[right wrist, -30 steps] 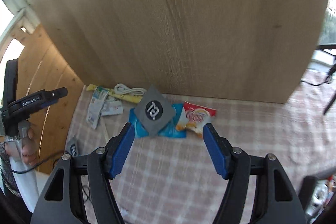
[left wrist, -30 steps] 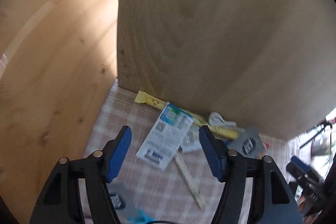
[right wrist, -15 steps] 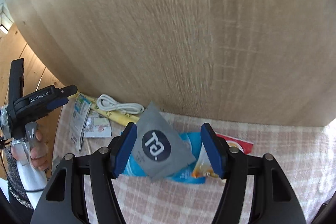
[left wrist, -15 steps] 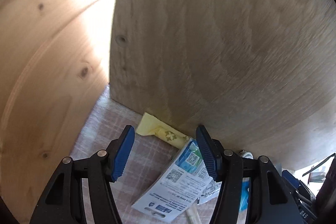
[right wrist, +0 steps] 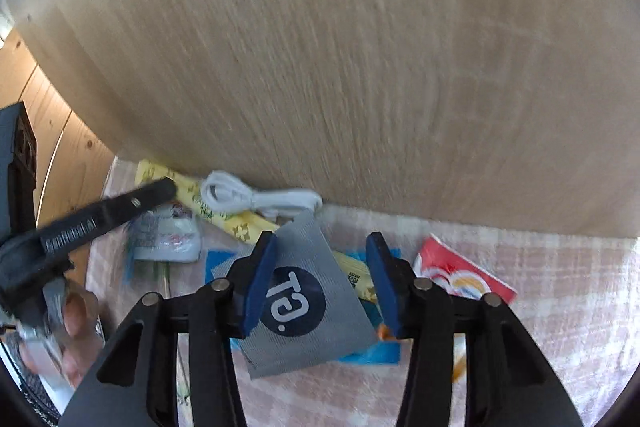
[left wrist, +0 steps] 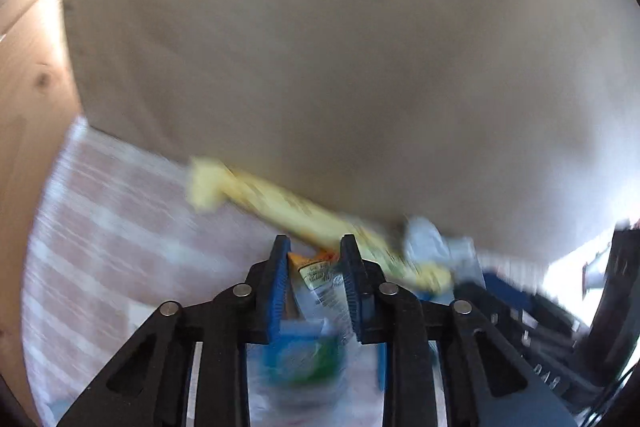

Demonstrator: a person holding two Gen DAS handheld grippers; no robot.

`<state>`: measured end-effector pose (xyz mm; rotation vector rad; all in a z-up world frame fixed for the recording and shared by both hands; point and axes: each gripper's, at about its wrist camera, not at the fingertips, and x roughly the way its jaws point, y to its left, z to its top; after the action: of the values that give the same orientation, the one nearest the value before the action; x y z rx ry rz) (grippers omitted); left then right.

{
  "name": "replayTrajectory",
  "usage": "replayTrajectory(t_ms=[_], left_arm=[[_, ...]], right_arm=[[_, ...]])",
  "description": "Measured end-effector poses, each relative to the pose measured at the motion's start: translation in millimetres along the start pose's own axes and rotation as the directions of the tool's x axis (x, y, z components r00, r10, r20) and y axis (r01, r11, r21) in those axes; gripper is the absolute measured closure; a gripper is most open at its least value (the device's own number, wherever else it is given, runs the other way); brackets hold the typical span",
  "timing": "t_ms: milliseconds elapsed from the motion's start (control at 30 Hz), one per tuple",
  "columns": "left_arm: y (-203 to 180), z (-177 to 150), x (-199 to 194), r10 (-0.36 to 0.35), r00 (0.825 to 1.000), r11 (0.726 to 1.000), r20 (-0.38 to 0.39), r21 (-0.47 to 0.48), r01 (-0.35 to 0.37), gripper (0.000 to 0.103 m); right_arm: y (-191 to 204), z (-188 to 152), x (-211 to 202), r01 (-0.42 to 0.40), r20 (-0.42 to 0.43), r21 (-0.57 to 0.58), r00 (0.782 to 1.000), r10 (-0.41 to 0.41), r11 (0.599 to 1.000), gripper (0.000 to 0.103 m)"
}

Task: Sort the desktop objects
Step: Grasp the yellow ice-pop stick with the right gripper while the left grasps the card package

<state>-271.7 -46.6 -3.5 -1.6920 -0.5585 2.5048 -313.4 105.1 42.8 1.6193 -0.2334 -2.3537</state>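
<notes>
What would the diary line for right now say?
left gripper: shut on printed packet | right gripper: open, straddling grey pouch | left view: blurred

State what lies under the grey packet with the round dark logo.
Under the grey packet show a blue packet and a yellow packet; anything beneath its middle is covered.

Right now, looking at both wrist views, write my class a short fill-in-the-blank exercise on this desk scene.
1. The grey packet between the right gripper fingers bears a dark ____ with white letters.
2. The coiled cable beside the wooden panel is ____ in colour.
3. The tablecloth has a ____ pattern.
4. The long packet lying along the panel's foot is ____.

Missing words: circle; white; checked; yellow
</notes>
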Motion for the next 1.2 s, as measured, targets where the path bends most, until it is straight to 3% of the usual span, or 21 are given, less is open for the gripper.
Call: replayTrajectory(t_ms=[200,367,433,533,600,667,700,800,867,933,1000,1133,1200], left_arm=[[-61,-88,-10,-0.027,0.998,0.987,-0.055,0.159,0.035,0.084],[-89,-178,-26,-0.048,0.994,0.971,-0.102,0.227,0.071,0.087],[-92,-169,-26,-0.052,0.992,0.963,-0.116,0.258,0.080,0.087],[-110,-213,-39,-0.058,0.987,0.943,-0.151,0.315,0.104,0.087],[-121,-233,-46,-0.090,0.973,0.932,-0.214,0.326,0.158,0.087],[-117,-232,-66,-0.105,0.960,0.923,-0.261,0.335,0.192,0.087],[-117,-208,-59,-0.104,0.957,0.921,-0.272,0.336,0.195,0.086],[-126,-194,-62,-0.123,0.954,0.929,-0.275,0.307,0.208,0.068],[-107,-185,-85,-0.117,0.967,0.940,-0.225,0.288,0.181,0.059],[-97,-168,-95,-0.087,0.981,0.954,-0.171,0.269,0.132,0.055],[-84,-150,-97,-0.060,0.989,0.969,-0.134,0.229,0.090,0.049],[-24,-100,-103,0.003,0.997,0.995,-0.077,0.104,0.005,0.041],[4,-75,-96,0.015,0.996,1.000,-0.091,0.016,-0.014,0.029]], right_arm=[[-22,-50,-29,0.000,-0.026,-0.055,1.000,-0.001,0.998,0.072],[-50,-116,-66,0.012,-0.057,-0.060,0.998,-0.015,0.998,0.077],[-62,-142,-81,0.024,-0.062,-0.059,0.998,-0.027,0.998,0.078],[-88,-178,-106,0.017,-0.080,-0.015,0.997,-0.018,1.000,0.080],[-76,-198,-110,0.011,-0.108,0.015,0.994,-0.009,1.000,0.081],[-82,-221,-126,0.014,-0.143,0.022,0.990,-0.011,1.000,0.082],[-90,-230,-135,0.020,-0.165,0.013,0.986,-0.017,1.000,0.083],[-96,-243,-147,0.006,-0.264,0.004,0.965,-0.005,1.000,0.082],[-108,-242,-166,0.026,-0.236,0.046,0.972,-0.015,0.999,0.080],[-121,-231,-188,0.003,-0.168,0.093,0.986,0.013,0.996,0.071],[-135,-213,-206,0.012,-0.095,0.116,0.995,-0.001,0.993,0.054],[-132,-184,-194,0.082,-0.053,0.112,0.996,-0.076,0.990,0.052],[-133,-172,-179,0.094,-0.058,0.124,0.995,-0.087,0.988,0.052]])
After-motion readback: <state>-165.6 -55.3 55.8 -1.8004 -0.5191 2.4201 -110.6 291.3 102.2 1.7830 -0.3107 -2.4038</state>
